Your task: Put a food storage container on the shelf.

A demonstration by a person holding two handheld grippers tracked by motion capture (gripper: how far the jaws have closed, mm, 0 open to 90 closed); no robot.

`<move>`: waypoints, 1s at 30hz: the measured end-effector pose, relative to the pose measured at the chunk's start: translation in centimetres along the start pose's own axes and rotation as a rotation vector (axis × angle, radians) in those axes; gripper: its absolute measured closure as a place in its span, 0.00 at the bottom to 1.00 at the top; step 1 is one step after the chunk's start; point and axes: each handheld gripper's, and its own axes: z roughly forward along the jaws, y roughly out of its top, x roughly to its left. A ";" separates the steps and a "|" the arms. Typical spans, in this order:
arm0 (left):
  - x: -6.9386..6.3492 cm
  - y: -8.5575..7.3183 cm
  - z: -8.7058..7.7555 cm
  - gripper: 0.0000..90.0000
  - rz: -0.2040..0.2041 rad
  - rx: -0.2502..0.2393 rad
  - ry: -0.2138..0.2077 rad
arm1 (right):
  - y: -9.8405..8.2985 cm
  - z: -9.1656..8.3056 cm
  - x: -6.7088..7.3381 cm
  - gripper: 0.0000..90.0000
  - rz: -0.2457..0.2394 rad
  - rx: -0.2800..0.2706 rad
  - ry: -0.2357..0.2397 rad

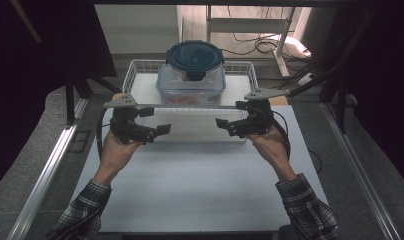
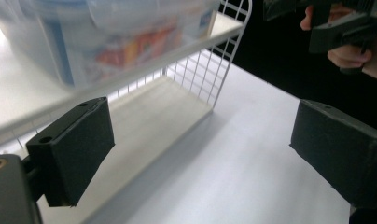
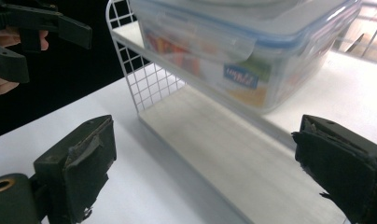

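Observation:
A white wire rack with two shelves stands at the table's far middle. On its upper shelf sits a clear square box with colourful contents, and a round dark-blue-lidded container rests on top of it. My left gripper hovers open just before the rack's front left, and my right gripper hovers open at its front right; they point toward each other. In the left gripper view, the open gripper frames the lower shelf under the box. In the right gripper view, the open gripper faces the lower shelf below the box.
The white table stretches wide toward the person. Metal rails run along both sides. Cables and a white frame lie on the floor behind the rack. Dark curtains hang left and right.

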 end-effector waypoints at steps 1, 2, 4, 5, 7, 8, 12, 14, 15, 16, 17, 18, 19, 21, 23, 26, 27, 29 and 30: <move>-0.1 -0.3 0.0 0.06 0.003 0.005 0.005 | -0.2 0.0 0.1 0.05 -0.001 0.004 0.001; -0.1 -0.6 0.0 0.06 0.005 0.009 0.010 | -0.5 0.1 0.1 0.05 -0.003 0.007 0.001; -0.2 -1.1 -0.1 0.05 0.004 0.012 0.014 | -0.8 0.2 0.3 0.04 -0.008 0.011 0.001; -0.3 -1.4 -0.1 0.05 0.003 0.010 0.012 | -1.0 0.2 0.3 0.04 -0.011 0.011 0.004; -0.4 -1.8 -0.1 0.05 0.004 0.010 0.015 | -1.2 0.3 0.4 0.04 -0.018 0.016 0.003; -0.4 -2.0 -0.1 0.05 0.009 0.011 0.019 | -1.3 0.3 0.5 0.04 -0.022 0.014 0.002; -0.7 -2.5 -0.1 0.05 0.016 0.008 0.021 | -1.7 0.6 0.9 0.03 -0.041 0.019 0.003; -0.8 -2.8 0.0 0.05 0.025 0.010 0.027 | -1.9 0.7 1.1 0.03 -0.046 0.018 0.004; -0.9 -2.9 0.1 0.05 0.029 0.013 0.030 | -2.0 0.7 1.2 0.03 -0.049 0.019 0.006; -1.0 -3.1 0.1 0.05 0.031 0.012 0.034 | -2.2 0.8 1.3 0.03 -0.053 0.021 0.006; -1.0 -3.3 0.1 0.05 0.031 0.010 0.034 | -2.3 0.8 1.4 0.03 -0.060 0.021 0.005; -1.1 -3.4 0.1 0.05 0.029 0.008 0.033 | -2.4 0.9 1.5 0.03 -0.067 0.021 0.004; -1.1 -3.6 0.1 0.05 0.028 0.005 0.034 | -2.6 0.9 1.6 0.03 -0.069 0.020 0.005; -1.1 -3.9 0.1 0.05 0.025 -0.001 0.032 | -2.9 0.9 1.7 0.03 -0.072 0.019 0.005; -1.2 -4.1 0.1 0.05 0.026 -0.005 0.035 | -3.1 1.0 1.8 0.03 -0.077 0.016 0.002; -1.4 -4.6 0.2 0.05 0.031 -0.008 0.037 | -3.5 1.0 2.0 0.03 -0.081 0.017 0.000; -1.4 -4.7 0.2 0.05 0.033 -0.008 0.038 | -3.6 1.0 2.0 0.03 -0.079 0.016 0.001; -1.5 -5.0 0.3 0.05 0.033 -0.013 0.040 | -3.8 1.1 2.0 0.03 -0.080 0.015 0.002; -1.6 -5.2 0.4 0.05 0.033 -0.016 0.037 | -3.9 1.1 2.0 0.03 -0.078 0.014 0.002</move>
